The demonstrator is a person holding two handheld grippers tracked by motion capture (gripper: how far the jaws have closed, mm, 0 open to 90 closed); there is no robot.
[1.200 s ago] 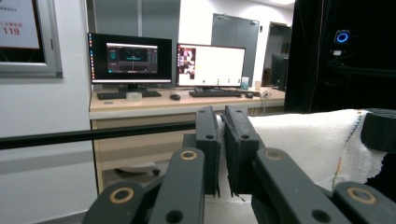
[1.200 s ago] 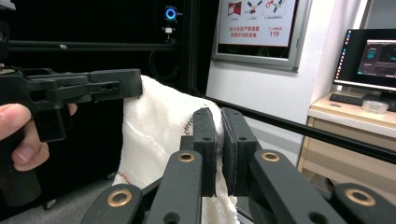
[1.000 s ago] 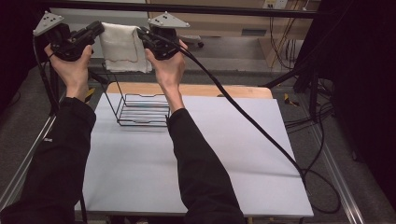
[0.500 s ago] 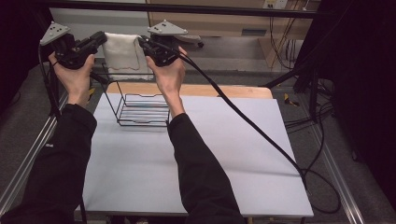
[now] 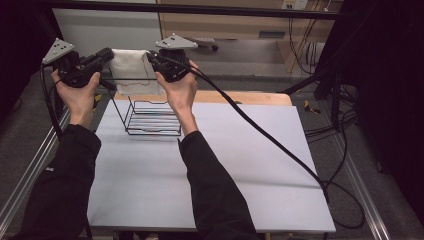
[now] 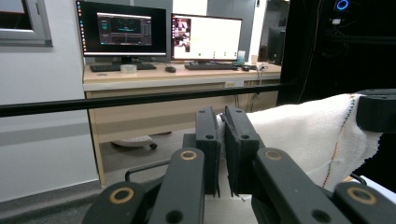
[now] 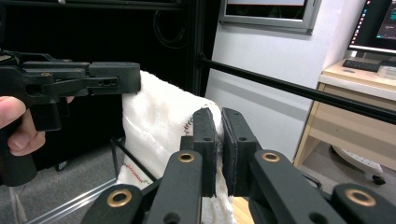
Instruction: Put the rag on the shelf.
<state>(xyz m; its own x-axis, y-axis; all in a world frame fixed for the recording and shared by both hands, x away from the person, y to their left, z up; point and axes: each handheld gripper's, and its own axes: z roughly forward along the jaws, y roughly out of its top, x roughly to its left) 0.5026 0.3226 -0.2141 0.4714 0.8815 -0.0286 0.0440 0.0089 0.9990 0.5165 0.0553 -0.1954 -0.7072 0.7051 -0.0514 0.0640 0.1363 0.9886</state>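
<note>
A white cloth with a coloured stitched hem hangs stretched between my two grippers, above the back of a black wire basket on the table. My left gripper is shut on the cloth's left top corner and my right gripper on its right top corner. In the left gripper view the jaws pinch the cloth's edge, with the other gripper at the far right. In the right gripper view the jaws clamp the cloth, and the left gripper holds the far corner.
The basket stands at the back left of the pale grey table. A thick black cable trails from the right gripper across the table to its right edge. A black rail crosses behind the table, with a desk and monitors beyond.
Both hands have sunk a little with the cloth still stretched between them, bringing it closer to the basket. The jaws have stayed shut.
</note>
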